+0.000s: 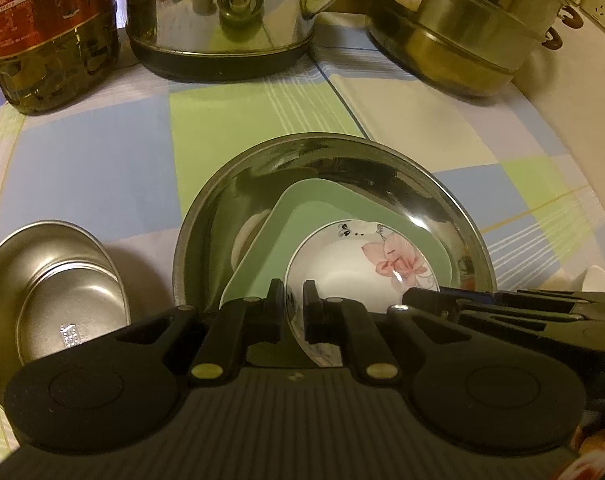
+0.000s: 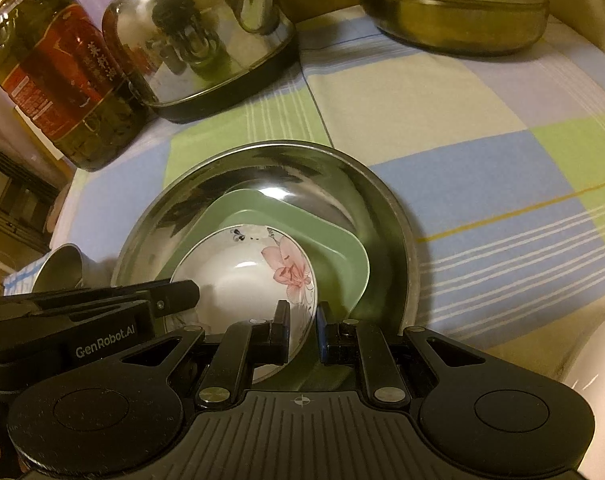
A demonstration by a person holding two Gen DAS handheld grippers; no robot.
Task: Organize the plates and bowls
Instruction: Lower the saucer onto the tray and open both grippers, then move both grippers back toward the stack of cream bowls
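A white bowl with a pink flower lies in a green square plate. The plate rests inside a large steel basin on the checked tablecloth. My left gripper is shut on the bowl's near rim, one finger inside and one outside. My right gripper pinches the same rim a little further right. Each gripper shows in the other's view, the right gripper beside the bowl and the left gripper over its left edge. I cannot tell whether the bowl touches the plate.
Two nested small steel bowls sit left of the basin. Behind stand an oil bottle, a steel kettle and a stacked steamer pot. A white cup is at the right.
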